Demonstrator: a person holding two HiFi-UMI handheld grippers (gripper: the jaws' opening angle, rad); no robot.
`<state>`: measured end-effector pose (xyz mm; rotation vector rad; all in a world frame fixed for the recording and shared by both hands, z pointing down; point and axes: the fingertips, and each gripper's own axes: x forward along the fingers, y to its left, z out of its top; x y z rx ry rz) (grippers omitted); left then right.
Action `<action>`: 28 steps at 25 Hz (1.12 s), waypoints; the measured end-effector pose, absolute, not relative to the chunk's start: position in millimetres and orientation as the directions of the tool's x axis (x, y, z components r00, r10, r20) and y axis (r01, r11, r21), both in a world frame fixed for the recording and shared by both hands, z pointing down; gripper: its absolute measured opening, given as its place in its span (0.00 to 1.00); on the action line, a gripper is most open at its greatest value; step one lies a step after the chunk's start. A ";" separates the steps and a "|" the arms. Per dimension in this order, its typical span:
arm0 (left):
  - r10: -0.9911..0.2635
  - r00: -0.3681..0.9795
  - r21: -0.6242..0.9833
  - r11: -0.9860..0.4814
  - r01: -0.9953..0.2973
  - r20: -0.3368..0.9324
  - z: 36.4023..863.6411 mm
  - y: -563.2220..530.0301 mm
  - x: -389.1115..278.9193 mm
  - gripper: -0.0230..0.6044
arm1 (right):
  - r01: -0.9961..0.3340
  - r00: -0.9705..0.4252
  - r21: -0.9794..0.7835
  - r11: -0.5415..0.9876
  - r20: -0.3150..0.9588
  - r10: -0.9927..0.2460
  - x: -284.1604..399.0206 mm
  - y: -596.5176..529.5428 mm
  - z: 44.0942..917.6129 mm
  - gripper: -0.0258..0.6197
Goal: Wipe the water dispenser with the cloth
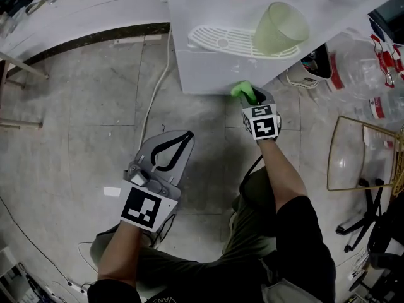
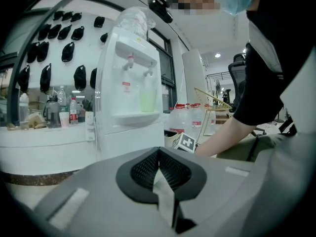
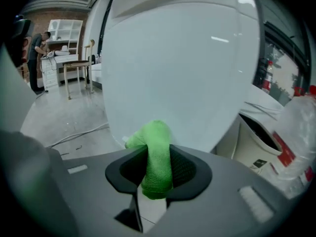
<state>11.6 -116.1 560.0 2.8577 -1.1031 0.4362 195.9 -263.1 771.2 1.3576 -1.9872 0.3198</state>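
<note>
Hazards, judged from the present position:

- Cloth slip. The right gripper (image 1: 249, 96) pinches the cloth (image 3: 157, 162) as a narrow bunched wad. Drag across the panel can pull the wad out of the jaws.
- Panel scuffing. Only a short tuft of cloth projects past the jaw tips. If the gripper tilts or presses hard, bare jaw plastic is likely to meet the dispenser (image 1: 208, 68) instead of fabric.
- Cup upset. A pale green cup (image 1: 279, 27) rests on the dispenser's drip tray (image 1: 221, 40). An upward stroke that overshoots can knock it off.

Gripper state: the left gripper (image 1: 165, 150) has its jaws pressed together on nothing and hangs well clear of the dispenser's front, over the floor.

Cloth: bright green, terry-like weave, folded over on itself. It sits at the lower front edge of the dispenser, below the drip tray. Contact with the white panel appears likely but cannot be confirmed.

Dispenser: white, glossy, no visible marks on the panel facing the cloth.
</note>
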 end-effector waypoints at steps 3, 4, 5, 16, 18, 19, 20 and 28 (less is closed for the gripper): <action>-0.651 0.700 -0.040 -0.740 -0.672 0.294 564.6 -115.2 14.0 0.04 | -0.916 -0.134 0.196 0.351 0.676 -0.725 236.6 -262.1 772.0 0.22; -0.651 0.700 -0.040 -0.740 -0.671 0.295 564.8 -115.6 15.2 0.04 | -0.924 -0.109 0.201 0.326 0.678 -0.727 247.3 -262.5 772.3 0.22; -0.650 0.701 -0.041 -0.741 -0.670 0.293 564.6 -115.9 16.6 0.04 | -0.932 -0.083 0.206 0.299 0.681 -0.727 257.1 -262.9 772.9 0.22; -0.660 0.694 -0.041 -0.733 -0.679 0.288 563.8 -114.2 17.8 0.04 | -0.903 -0.198 0.122 0.411 0.732 -0.652 214.7 -236.4 793.9 0.22; -0.669 0.684 -0.043 -0.724 -0.689 0.291 563.8 -113.6 13.1 0.04 | -0.852 -0.282 0.110 0.511 0.726 -0.627 175.1 -232.6 796.5 0.22; -0.673 0.679 -0.047 -0.719 -0.693 0.293 563.6 -112.8 10.4 0.04 | -0.831 -0.317 0.103 0.547 0.720 -0.618 155.5 -232.1 796.9 0.22; -0.678 0.673 -0.053 -0.715 -0.697 0.295 563.2 -111.7 7.5 0.04 | -0.814 -0.347 0.093 0.573 0.712 -0.610 136.3 -232.2 797.4 0.22; -0.725 0.625 -0.050 -0.664 -0.746 0.290 554.3 -104.4 -19.3 0.04 | -0.731 -0.411 0.121 0.671 0.707 -0.575 11.3 -245.0 814.6 0.22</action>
